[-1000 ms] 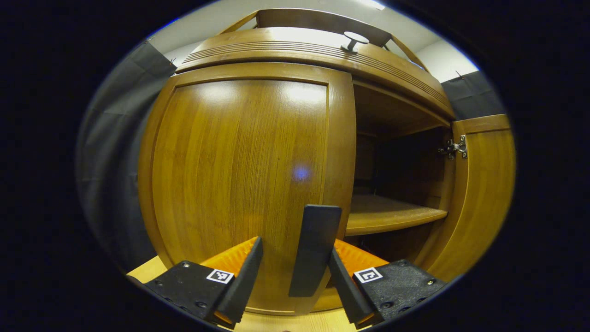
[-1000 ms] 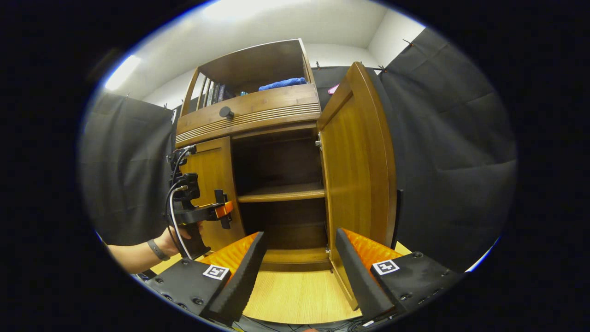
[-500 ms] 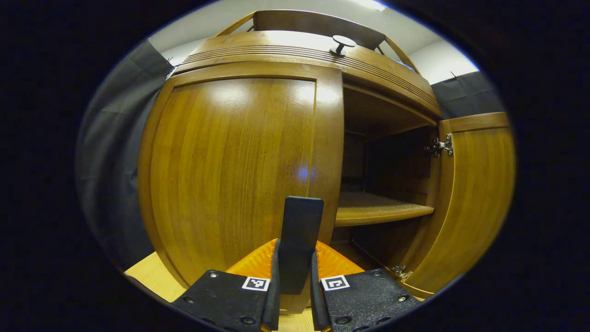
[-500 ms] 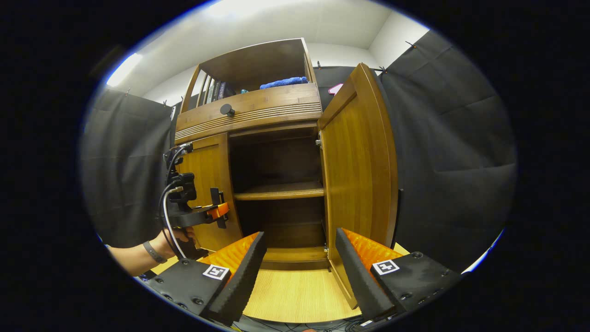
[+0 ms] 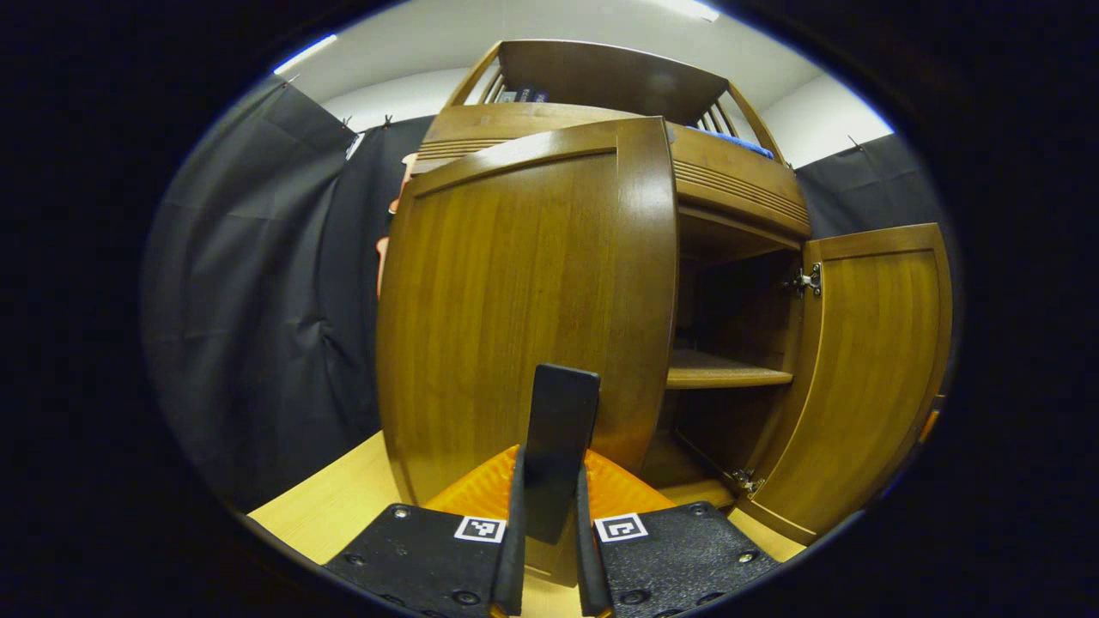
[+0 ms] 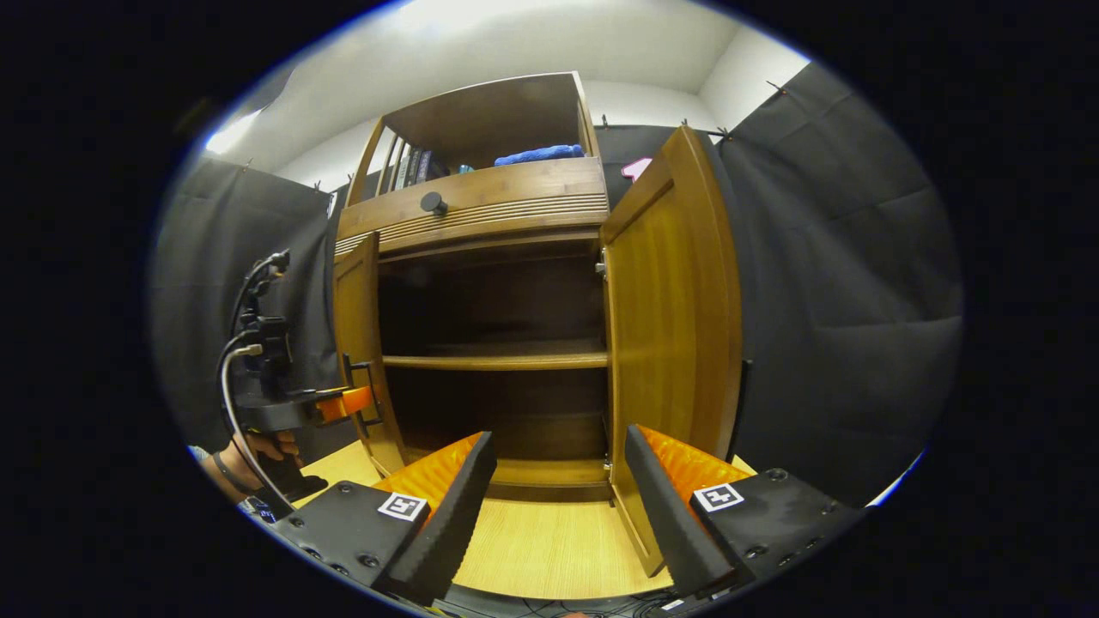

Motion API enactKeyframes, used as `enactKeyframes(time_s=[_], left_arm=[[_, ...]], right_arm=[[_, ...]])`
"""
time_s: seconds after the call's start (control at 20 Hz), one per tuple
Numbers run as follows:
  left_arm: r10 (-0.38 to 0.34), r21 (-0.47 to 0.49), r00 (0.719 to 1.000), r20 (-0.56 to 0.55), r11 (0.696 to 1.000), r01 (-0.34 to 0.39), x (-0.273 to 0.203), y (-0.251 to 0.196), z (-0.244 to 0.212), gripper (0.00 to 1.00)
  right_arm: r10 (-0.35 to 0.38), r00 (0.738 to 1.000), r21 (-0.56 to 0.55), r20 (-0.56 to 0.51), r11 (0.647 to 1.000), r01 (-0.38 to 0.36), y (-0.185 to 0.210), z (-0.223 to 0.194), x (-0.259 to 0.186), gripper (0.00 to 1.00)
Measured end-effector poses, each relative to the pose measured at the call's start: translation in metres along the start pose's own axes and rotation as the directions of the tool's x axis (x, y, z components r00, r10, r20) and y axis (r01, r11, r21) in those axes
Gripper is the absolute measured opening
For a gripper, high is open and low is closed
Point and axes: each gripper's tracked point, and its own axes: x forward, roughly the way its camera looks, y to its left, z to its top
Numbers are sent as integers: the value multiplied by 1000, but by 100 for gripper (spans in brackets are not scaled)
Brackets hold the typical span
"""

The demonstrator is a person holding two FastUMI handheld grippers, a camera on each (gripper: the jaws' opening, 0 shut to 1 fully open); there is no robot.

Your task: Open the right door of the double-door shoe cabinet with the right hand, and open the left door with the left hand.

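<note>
Honey-brown wood swings outward: the left door of the shoe cabinet has come well away from the frame since half a second ago, when it still lay nearly flush. The left gripper, clamped tight on the door's dark handle straight ahead of it, has drawn that door round with it; in the right gripper view the same door stands edge-on, far off to the left of the right gripper, with a hand gripping the tool behind it. The right door stands wide open just ahead and to the right of the right gripper, whose fingers are spread apart with nothing between them, hanging low over the pale tabletop. Between the doors the dark interior and its shelf are laid bare. By the look of it, both doors are now open and the task is all but finished; only a release of the handle seems to remain.
</note>
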Motion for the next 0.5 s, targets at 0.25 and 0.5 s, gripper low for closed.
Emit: enactKeyframes(time_s=[0.25,0.5], left_arm=[[89,-19,996,23,996,-89,-41,42,4,24],[186,-8,981,62,983,-186,-73,82,11,23]], right_arm=[[89,996,-1,-26,996,-89,22,-8,18,93],[152,988,12,-36,988,-152,39,-13,34,98]])
